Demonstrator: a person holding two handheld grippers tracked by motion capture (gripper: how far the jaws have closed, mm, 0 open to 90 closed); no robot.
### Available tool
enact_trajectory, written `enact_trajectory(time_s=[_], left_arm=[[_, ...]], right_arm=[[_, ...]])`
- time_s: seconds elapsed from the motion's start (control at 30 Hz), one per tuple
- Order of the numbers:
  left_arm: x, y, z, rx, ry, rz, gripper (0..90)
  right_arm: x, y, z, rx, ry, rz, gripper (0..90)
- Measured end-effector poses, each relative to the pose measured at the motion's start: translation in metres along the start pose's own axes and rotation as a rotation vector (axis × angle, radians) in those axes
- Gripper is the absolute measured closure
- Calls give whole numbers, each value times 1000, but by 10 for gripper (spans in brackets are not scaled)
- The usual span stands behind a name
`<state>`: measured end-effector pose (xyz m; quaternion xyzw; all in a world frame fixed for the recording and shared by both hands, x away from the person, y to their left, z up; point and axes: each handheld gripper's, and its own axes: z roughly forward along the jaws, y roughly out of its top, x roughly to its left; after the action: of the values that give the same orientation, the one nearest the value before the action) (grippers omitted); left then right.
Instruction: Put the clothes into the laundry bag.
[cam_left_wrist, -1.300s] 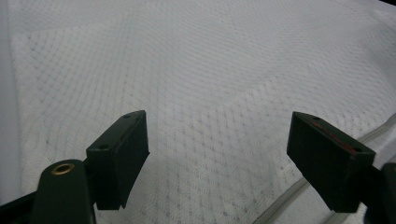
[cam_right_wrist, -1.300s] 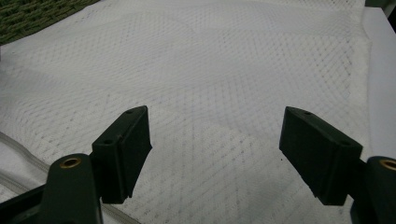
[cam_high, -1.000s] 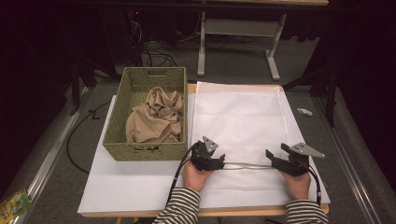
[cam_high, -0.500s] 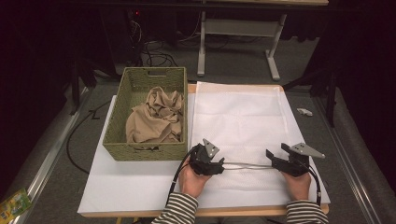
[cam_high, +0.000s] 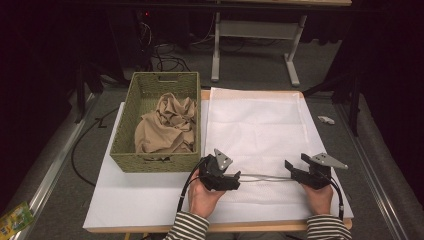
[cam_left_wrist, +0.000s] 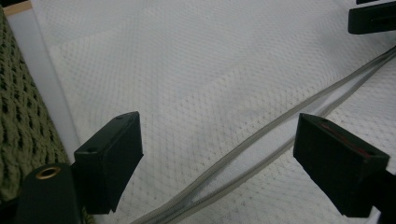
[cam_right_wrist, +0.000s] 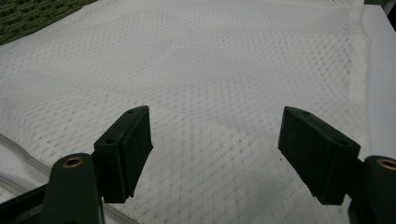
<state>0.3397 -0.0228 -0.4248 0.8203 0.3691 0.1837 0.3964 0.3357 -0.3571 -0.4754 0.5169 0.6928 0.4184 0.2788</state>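
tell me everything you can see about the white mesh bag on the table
The white mesh bag lies flat and spread out on the white board, right of the woven basket. It looks like fine netted fabric with faint fold creases. A grey zipper band runs across its near part, between the two grippers. Nothing grips it.

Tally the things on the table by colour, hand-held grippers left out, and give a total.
White: 1, mesh laundry bag
Green: 1, woven basket
Tan: 1, crumpled cloth in the basket
Total: 3
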Motion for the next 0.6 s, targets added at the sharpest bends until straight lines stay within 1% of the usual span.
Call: enact_trajectory(time_s=[0.1, 0.13, 0.2, 0.3, 0.37, 0.43, 0.47, 0.53, 0.57, 0.6], left_arm=[[2, 2, -5, -11, 6, -4, 158], [4, 4, -11, -25, 13, -7, 157], [6, 6, -15, -39, 17, -12, 157], [9, 9, -19, -35, 23, -14, 155], [13, 12, -25, -49, 39, -13, 155], [16, 13, -29, -63, 44, -26, 155], [16, 13, -29, -63, 44, -26, 155], [22, 14, -34, -65, 46, -49, 156], [22, 14, -34, -65, 46, -49, 158], [26, 16, -37, -66, 48, -70, 158]], right_arm=[[0, 0, 0, 0, 0, -6, 258], [0, 0, 0, 6, 1, -3, 258], [0, 0, 0, 5, 2, -7, 258], [0, 0, 0, 5, 1, -5, 258], [0, 0, 0, 5, 2, -5, 258], [0, 0, 0, 6, 1, -4, 258], [0, 0, 0, 5, 0, -8, 258], [0, 0, 0, 6, 1, -4, 258], [0, 0, 0, 5, 1, -3, 258], [0, 0, 0, 6, 0, -1, 258]])
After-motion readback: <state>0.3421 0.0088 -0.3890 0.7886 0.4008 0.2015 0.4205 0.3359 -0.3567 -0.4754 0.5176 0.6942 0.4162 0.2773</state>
